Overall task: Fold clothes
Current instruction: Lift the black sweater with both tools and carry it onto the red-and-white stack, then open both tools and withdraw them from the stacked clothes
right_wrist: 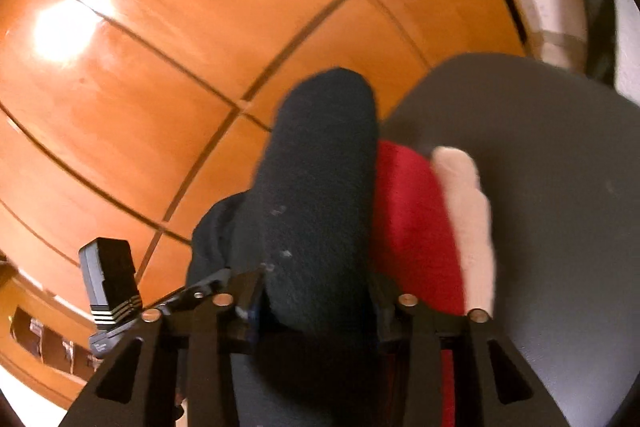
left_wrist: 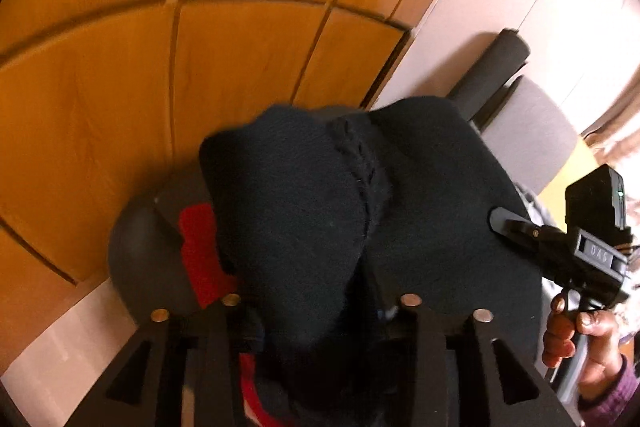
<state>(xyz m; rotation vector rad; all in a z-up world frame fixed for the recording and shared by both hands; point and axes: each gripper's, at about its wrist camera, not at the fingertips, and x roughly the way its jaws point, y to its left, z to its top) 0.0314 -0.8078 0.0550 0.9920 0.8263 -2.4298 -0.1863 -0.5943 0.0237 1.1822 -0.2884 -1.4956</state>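
We are looking along the left gripper [left_wrist: 320, 307] in the left wrist view. A dark navy knitted garment [left_wrist: 320, 195] is lying between its fingers [left_wrist: 412, 311] and is filling the centre of the frame. The cloth is hiding the pads, so we cannot tell if they are pressing on it or standing free.

Under the garment, at the lower left of the frame, a red cloth [left_wrist: 200, 251] is showing, and both are resting on a dark grey round seat [left_wrist: 140, 255]. Behind them the orange wooden floor [left_wrist: 120, 67] is filling the upper left. At the right edge a hand [left_wrist: 576, 335] in a purple sleeve [left_wrist: 612, 391] is holding the right gripper [left_wrist: 516, 227], whose tip is touching the navy garment.

In the right wrist view the navy garment [right_wrist: 320, 195] is hanging as a thick roll between the fingers [right_wrist: 408, 307] of the right gripper [right_wrist: 316, 307]. Here also we cannot tell if they are clenched on it. To the right of the roll the red cloth [right_wrist: 412, 227] and a cream cloth [right_wrist: 468, 211] are lying on the grey seat [right_wrist: 560, 187]. At the lower left of this frame the left gripper [right_wrist: 116, 291] is showing over the floor [right_wrist: 160, 87].
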